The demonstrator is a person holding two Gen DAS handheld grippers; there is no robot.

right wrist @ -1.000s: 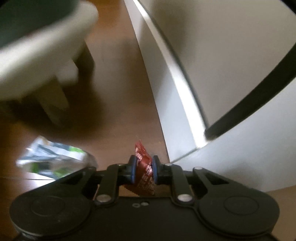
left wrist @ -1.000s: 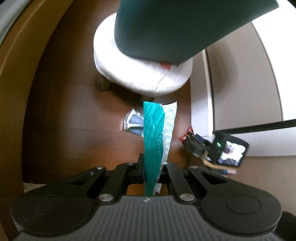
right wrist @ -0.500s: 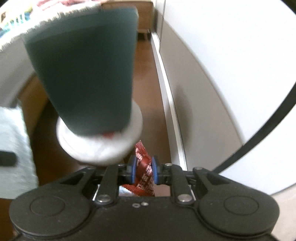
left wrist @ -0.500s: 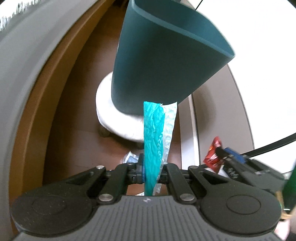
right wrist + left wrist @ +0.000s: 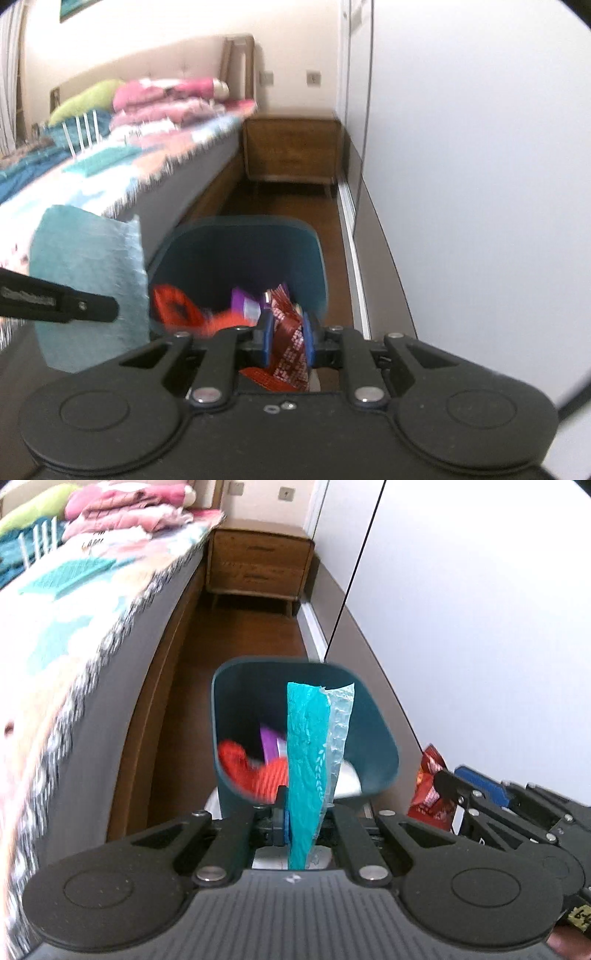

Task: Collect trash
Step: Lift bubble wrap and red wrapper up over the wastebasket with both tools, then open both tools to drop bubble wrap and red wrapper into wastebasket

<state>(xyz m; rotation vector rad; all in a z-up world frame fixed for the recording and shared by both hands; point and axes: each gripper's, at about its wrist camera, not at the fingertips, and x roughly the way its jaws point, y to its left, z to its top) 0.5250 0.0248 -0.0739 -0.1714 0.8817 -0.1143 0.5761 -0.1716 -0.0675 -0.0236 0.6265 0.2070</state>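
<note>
— Two pieces are in hand: the left gripper [image 5: 303, 812] is clenched on a teal wrapper [image 5: 306, 746], the right gripper [image 5: 288, 338] pinches a red wrapper [image 5: 290, 347]. Both hang in front of the bin [image 5: 373, 731], just above its open mouth.

— How would you drop them cleanly?

— Carry each wrapper over the middle of the opening before letting go. The teal one is long and light, so I'd dip its lower end inside the rim first; otherwise it may drift out. Release one, then the other, so the grippers don't bump.

— Anything already inside?

— Red trash [image 5: 258, 771] and something purple [image 5: 269, 742] lie at the bottom; there is room left.

— What's nearby?

— A bed [image 5: 74, 627] runs close along the left, a white wall [image 5: 480, 627] along the right, a nightstand [image 5: 258, 565] at the far end. The aisle is narrow, but nothing blocks the bin's mouth except the two grippers crowding each other.
</note>
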